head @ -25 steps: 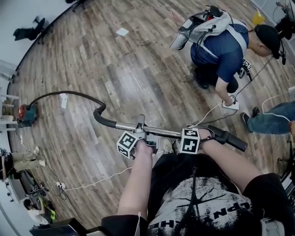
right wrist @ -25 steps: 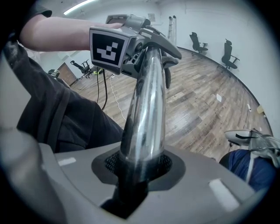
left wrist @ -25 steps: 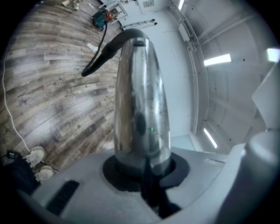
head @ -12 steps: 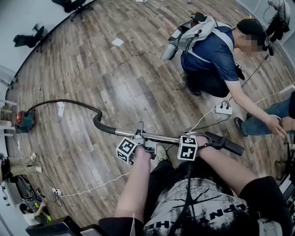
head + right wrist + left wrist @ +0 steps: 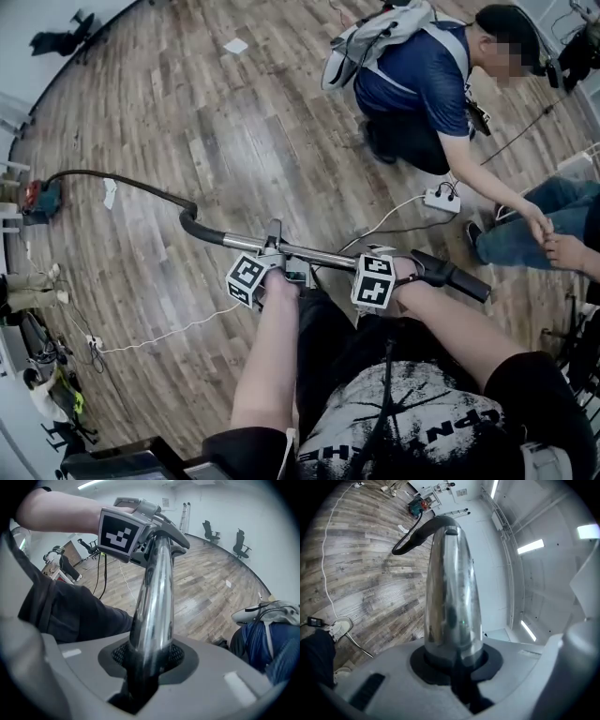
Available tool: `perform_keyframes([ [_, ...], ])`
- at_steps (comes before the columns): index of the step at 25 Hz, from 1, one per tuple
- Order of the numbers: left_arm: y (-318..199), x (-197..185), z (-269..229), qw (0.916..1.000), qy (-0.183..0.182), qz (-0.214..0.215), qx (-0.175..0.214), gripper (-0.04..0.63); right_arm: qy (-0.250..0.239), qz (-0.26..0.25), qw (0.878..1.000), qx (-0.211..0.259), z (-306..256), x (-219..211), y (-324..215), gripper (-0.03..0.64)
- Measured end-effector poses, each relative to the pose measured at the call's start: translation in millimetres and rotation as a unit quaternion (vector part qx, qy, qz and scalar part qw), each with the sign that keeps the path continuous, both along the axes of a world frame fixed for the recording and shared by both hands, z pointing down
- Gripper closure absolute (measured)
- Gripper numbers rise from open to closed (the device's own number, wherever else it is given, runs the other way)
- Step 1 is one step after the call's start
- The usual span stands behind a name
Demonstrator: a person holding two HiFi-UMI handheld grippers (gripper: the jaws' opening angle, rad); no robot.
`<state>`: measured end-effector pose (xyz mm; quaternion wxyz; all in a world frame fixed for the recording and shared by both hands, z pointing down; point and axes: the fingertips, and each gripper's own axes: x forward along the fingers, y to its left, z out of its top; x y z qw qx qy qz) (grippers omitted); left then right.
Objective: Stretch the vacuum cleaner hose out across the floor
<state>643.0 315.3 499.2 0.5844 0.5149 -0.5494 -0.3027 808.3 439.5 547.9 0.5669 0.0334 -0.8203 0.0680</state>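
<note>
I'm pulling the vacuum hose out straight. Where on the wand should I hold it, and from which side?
Probably the straight metal tube, between the black bent cuff and the black handle. It is rigid, even in width and lies level across your front, so jaws coming from your side, across its length, close squarely. The hose is soft and curved; it would likely just bend.

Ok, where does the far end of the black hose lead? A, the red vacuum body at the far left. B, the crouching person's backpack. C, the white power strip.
A: in the head view the black hose curves away from the metal tube and runs over the wood floor to the red vacuum body.
</note>
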Motion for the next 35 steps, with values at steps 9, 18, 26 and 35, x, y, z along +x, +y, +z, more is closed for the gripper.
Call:
perform_keyframes([
  [9,8.8,15.7,45.0,0.9991,0.010,0.029,-0.028,0.540,0.016,0.022,0.999,-0.033,31.6,9.8,18.0,0.499],
  [18,13.9,69.9,100.8,0.9835,0.015,0.161,-0.082,0.491,0.031,0.051,0.996,-0.070,71.2,44.7,25.6,0.497],
  [26,27.8,117.0,141.1,0.9758,-0.024,0.198,-0.089,0.403,0.010,0.067,0.992,-0.105,126.0,86.1,23.2,0.497],
  [35,35.7,159.6,275.3,0.9771,-0.014,0.186,-0.103,0.417,0.003,0.061,0.994,-0.092,264.9,129.7,28.2,0.497],
])
